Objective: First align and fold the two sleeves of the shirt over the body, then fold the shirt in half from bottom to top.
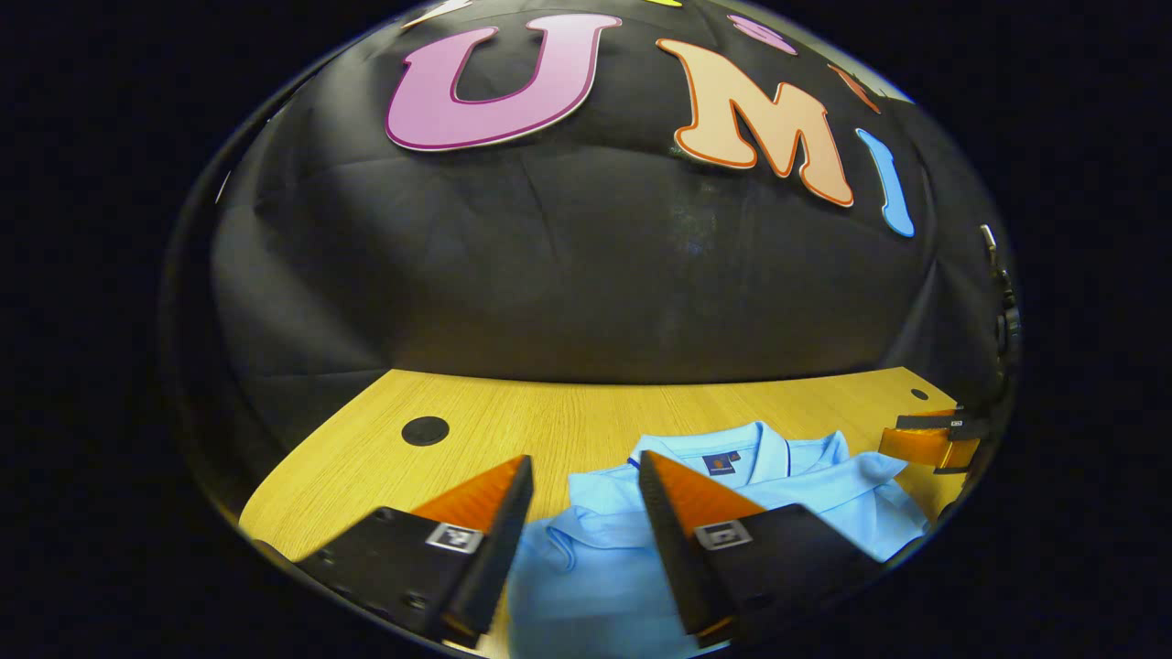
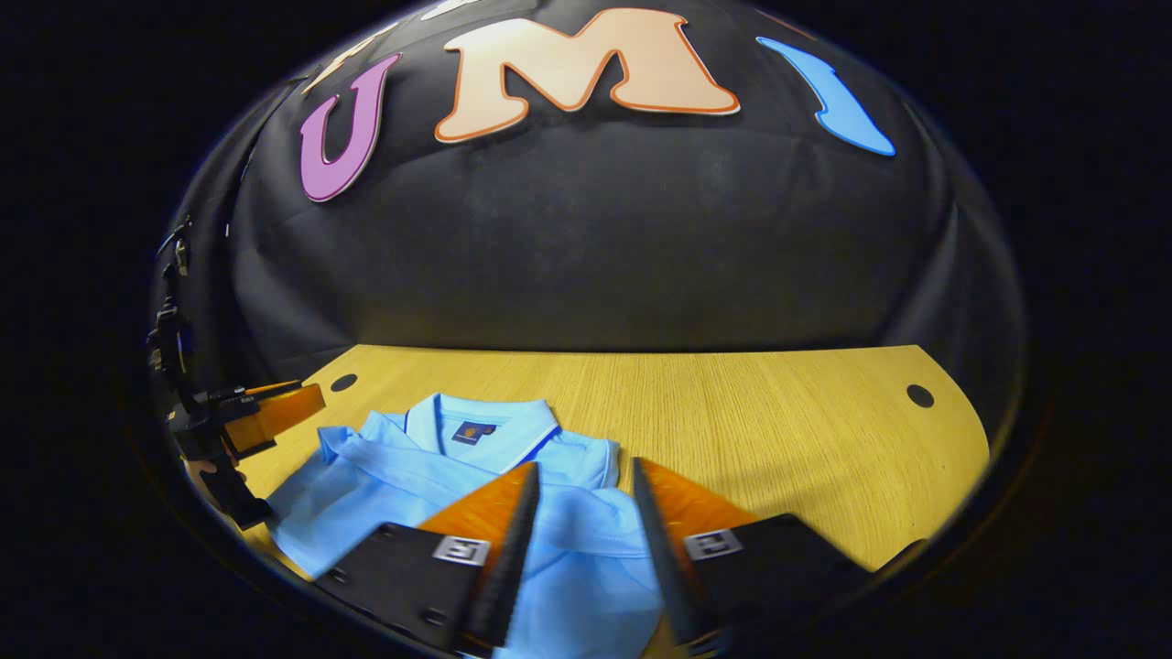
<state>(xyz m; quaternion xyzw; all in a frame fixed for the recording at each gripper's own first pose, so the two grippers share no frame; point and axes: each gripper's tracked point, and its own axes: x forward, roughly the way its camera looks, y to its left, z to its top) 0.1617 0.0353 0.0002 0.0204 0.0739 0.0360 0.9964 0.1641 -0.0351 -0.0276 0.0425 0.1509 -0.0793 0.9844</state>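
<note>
A light blue polo shirt [image 1: 787, 480] lies flat on the wooden table [image 1: 513, 412], collar toward the wall, with both sleeves folded in over the body. My left gripper [image 1: 586, 471] is open above the shirt's left shoulder edge, with nothing between its fingers. The right gripper view has the same shirt [image 2: 403, 476] spread to the left and under my right gripper [image 2: 584, 476], which is open over the shirt's right shoulder. The right gripper [image 1: 929, 439] also appears at the far right of the left gripper view, and the left gripper [image 2: 265, 412] at the left of the right gripper view.
Round black cable holes sit in the table [image 2: 787, 421]: one at the far left [image 1: 425, 430], others near the back corners [image 2: 919, 395]. The black cloth wall rises just behind the table's far edge. Bare wood lies to the right of the shirt in the right gripper view.
</note>
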